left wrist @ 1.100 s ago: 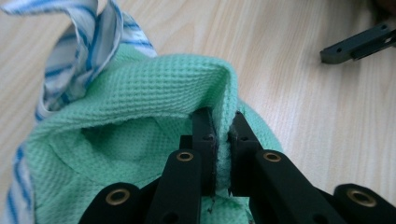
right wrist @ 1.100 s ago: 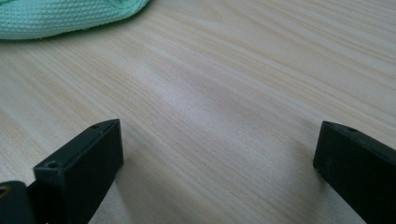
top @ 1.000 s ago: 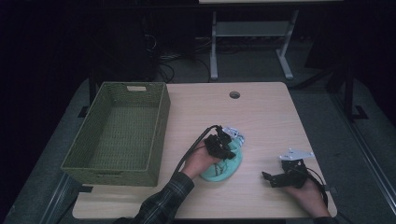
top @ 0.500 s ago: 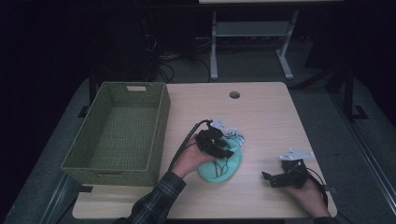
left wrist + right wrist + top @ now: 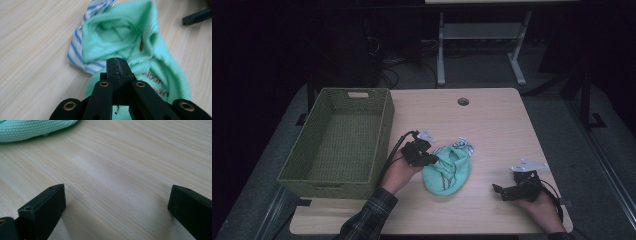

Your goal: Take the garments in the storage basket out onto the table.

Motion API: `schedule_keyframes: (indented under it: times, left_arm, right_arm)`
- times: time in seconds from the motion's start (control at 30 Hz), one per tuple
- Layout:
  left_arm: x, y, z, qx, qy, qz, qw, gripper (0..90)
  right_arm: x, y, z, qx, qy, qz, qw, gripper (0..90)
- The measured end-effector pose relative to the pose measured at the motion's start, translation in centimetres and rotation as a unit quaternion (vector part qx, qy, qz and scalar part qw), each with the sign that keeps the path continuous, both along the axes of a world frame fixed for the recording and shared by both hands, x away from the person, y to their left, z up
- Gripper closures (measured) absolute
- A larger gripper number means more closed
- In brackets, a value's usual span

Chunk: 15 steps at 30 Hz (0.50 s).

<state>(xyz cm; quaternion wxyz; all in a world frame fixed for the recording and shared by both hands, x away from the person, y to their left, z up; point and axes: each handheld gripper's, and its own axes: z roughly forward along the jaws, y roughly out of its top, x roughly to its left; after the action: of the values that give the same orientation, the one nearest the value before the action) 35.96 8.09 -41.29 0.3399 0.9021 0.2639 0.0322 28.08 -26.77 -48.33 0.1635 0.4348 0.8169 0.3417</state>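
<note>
A mint-green garment point(image 5: 447, 172) lies crumpled on the wooden table point(image 5: 497, 125), with a blue-and-white striped cloth point(image 5: 463, 146) at its far end. My left gripper point(image 5: 433, 160) is at the garment's left edge. Its jaws have just been closing, and in the left gripper view they point(image 5: 116, 61) meet tightly with a thin bit of the green garment point(image 5: 150, 50) pinched between them; the striped cloth point(image 5: 77, 50) lies beyond. My right gripper point(image 5: 498, 192) rests on the table to the right, apart from the garment. Its jaws point(image 5: 116, 202) stand wide over bare wood, with the green garment point(image 5: 30, 128) ahead.
A green woven basket point(image 5: 382, 130) stands along the table's left side with nothing in it, close beside my left hand. A round cable hole point(image 5: 463, 101) sits near the far edge. A metal stand point(image 5: 477, 35) is on the floor behind.
My left gripper has moved left toward the basket and risen slightly, and the green garment has shifted and stretched with it. The right gripper has stayed put.
</note>
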Motion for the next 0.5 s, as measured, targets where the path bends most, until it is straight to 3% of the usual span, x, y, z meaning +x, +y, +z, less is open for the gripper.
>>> schedule_keyframes:
  times: [0.07, 0.1, 0.37, 0.5]
  left_arm:
    - [0.1, 0.3, -0.8, 0.013, 0.004, 0.009, 0.9999, 89.7]
    - [0.2, 0.3, -1.1, 0.008, 0.006, 0.017, 0.9998, 89.7]
    - [0.2, 0.0, -2.9, 0.057, 0.022, 0.01, 0.9981, 89.7]
    - [-0.1, 0.1, -3.8, 0.064, 0.032, 0.008, 0.9974, 89.7]
  right_arm:
    - [0.0, 0.0, 0.0, 0.0, 0.0, 0.0, 1.0, 1.1]
    - [0.0, 0.0, 0.0, 0.0, 0.0, 0.0, 1.0, 1.1]
    - [0.0, 0.0, 0.0, 0.0, 0.001, 0.0, 1.0, 1.1]
    - [0.0, 0.0, 0.0, 0.0, 0.0, 0.0, 1.0, 1.1]
